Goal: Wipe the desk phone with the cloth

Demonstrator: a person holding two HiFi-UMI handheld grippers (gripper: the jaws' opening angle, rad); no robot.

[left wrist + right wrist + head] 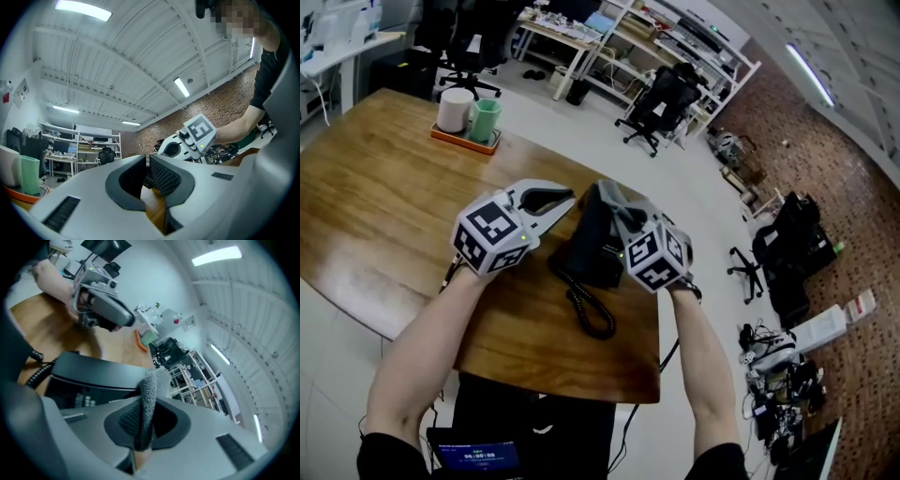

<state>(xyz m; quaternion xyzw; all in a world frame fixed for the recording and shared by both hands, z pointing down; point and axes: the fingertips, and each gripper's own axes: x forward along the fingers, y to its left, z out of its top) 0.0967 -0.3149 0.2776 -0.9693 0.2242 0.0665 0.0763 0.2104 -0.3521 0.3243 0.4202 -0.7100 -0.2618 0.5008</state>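
A black desk phone (589, 251) sits near the right front corner of the wooden table (384, 206), its coiled cord (592, 315) trailing toward me. My right gripper (623, 225) is shut on a grey cloth (615, 201), which it holds at the phone's top. In the right gripper view the cloth (149, 397) stands upright between the jaws of that gripper (143, 427), just above the phone's body (89, 376). My left gripper (565, 200) hovers by the phone's left side. Its pads (164, 177) are close together with nothing between them.
An orange tray (465, 140) at the table's far edge carries a white cup (455, 110) and a green cup (485, 119). The table's front edge (562, 380) is close to my arms. Office chairs (661, 103) and shelves stand beyond.
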